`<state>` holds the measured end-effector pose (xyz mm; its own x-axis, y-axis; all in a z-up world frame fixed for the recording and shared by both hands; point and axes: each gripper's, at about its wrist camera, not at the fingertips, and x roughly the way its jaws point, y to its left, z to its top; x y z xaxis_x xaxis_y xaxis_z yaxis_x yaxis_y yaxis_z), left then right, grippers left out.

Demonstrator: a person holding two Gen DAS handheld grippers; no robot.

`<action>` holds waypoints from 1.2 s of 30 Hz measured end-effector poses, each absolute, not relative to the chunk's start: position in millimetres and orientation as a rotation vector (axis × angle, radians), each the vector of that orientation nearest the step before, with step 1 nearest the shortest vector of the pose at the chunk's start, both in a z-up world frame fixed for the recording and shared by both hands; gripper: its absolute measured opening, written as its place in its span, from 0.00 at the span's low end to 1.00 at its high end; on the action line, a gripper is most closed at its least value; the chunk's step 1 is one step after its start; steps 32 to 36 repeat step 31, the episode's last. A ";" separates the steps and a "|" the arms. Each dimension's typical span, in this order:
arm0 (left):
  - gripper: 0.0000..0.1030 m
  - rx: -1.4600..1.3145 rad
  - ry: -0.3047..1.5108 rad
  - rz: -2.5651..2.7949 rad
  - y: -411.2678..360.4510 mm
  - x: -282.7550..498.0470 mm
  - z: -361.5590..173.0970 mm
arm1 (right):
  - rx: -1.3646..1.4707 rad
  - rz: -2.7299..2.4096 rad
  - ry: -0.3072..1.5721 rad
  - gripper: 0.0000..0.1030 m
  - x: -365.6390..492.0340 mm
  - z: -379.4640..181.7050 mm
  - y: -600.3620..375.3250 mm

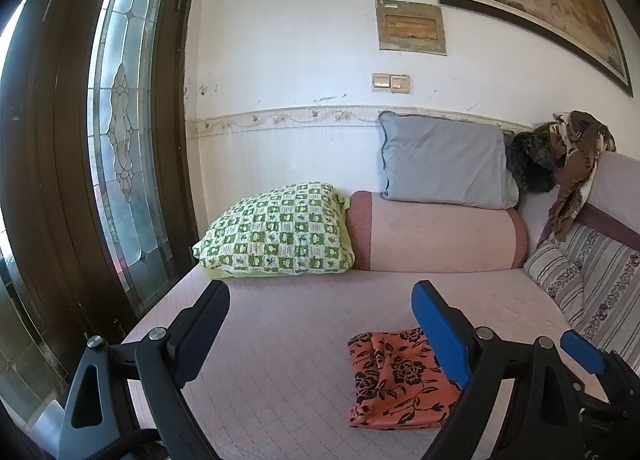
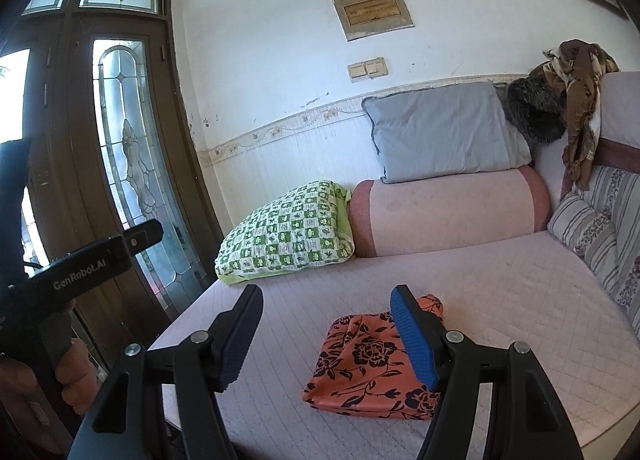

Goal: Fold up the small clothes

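An orange cloth with black flowers point(image 1: 394, 380) point(image 2: 364, 364) lies folded into a small bundle on the pink quilted sofa seat point(image 1: 288, 340) point(image 2: 500, 284). My left gripper point(image 1: 320, 300) hangs above the seat, jaws wide and empty, the cloth down under its blue right finger. In the right wrist view my right gripper point(image 2: 326, 308) also stands open with nothing between its fingers, raised over the cloth's left part. A hand point(image 2: 24, 384) at the left edge holds the left tool's handle.
A green checked pillow point(image 1: 276, 230) point(image 2: 288, 232), a pink bolster point(image 1: 436, 238) point(image 2: 448, 212) and a grey pillow point(image 1: 444, 160) point(image 2: 444, 132) line the back. Striped cushions point(image 1: 592, 284) point(image 2: 600, 236) and a brown scarf point(image 1: 576, 164) point(image 2: 580, 100) sit right. A wooden glass door point(image 1: 120, 140) point(image 2: 120, 140) stands left.
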<state>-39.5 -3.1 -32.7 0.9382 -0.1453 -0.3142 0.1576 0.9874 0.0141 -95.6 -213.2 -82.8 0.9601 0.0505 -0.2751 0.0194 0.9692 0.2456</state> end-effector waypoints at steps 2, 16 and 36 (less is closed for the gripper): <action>0.90 0.041 0.312 -0.159 -6.3 -45.1 -29.6 | 0.249 0.015 0.280 0.68 -100.2 -80.5 -213.8; 0.90 0.059 0.299 -0.211 -29.7 -64.7 -18.9 | 0.268 0.008 0.275 0.69 -119.0 -80.7 -225.6; 0.90 0.046 0.319 -0.225 -42.7 -29.3 -30.9 | 0.254 0.053 0.326 0.70 -76.0 -89.6 -220.9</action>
